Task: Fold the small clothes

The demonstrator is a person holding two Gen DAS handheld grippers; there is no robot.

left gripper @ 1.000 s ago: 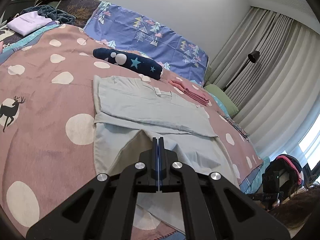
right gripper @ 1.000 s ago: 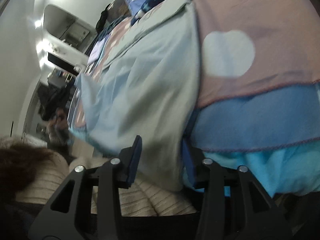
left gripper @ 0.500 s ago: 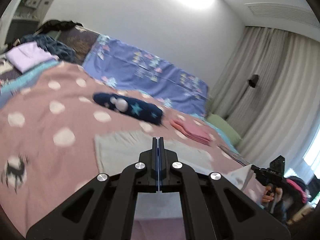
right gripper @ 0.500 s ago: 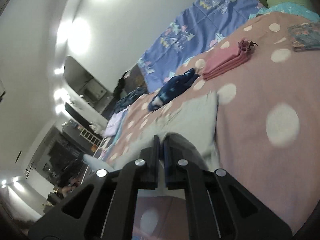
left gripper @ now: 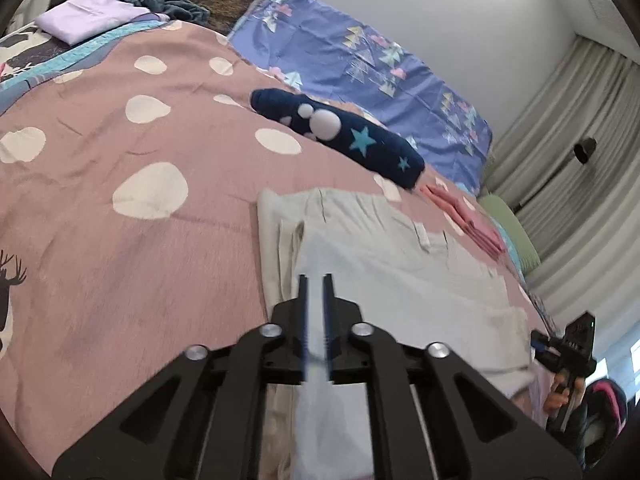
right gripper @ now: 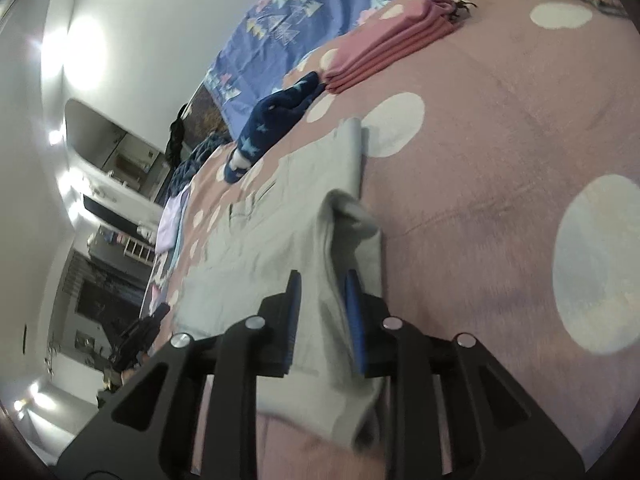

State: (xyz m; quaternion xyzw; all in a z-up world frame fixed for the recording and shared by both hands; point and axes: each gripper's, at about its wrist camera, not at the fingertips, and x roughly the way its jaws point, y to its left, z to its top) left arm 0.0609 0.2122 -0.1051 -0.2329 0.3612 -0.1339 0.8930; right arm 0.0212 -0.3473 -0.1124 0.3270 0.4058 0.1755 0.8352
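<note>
A pale grey-blue garment (left gripper: 400,272) lies folded on the pink dotted blanket (left gripper: 120,240). My left gripper (left gripper: 316,280) hovers over the garment's near left part. Its jaws are opening, and a blurred strip of the cloth hangs loose in the narrow gap. My right gripper (right gripper: 322,280) is over the garment's (right gripper: 280,216) right edge. Its jaws are opening too, with a raised fold of cloth slack between the blue pads (right gripper: 352,300). The right gripper (left gripper: 568,348) also shows at the far right of the left wrist view, in a hand.
A navy roll with stars (left gripper: 340,136) and a pink folded stack (left gripper: 468,224) lie just beyond the garment. A lavender folded cloth (left gripper: 88,20) sits far left. A blue patterned sheet (left gripper: 360,60) lines the wall, and curtains (left gripper: 580,160) hang right.
Both grippers swung forward over the garment, carrying its lower part up onto the folded top. Their jaws, shut on cloth half a second ago, now stand apart.
</note>
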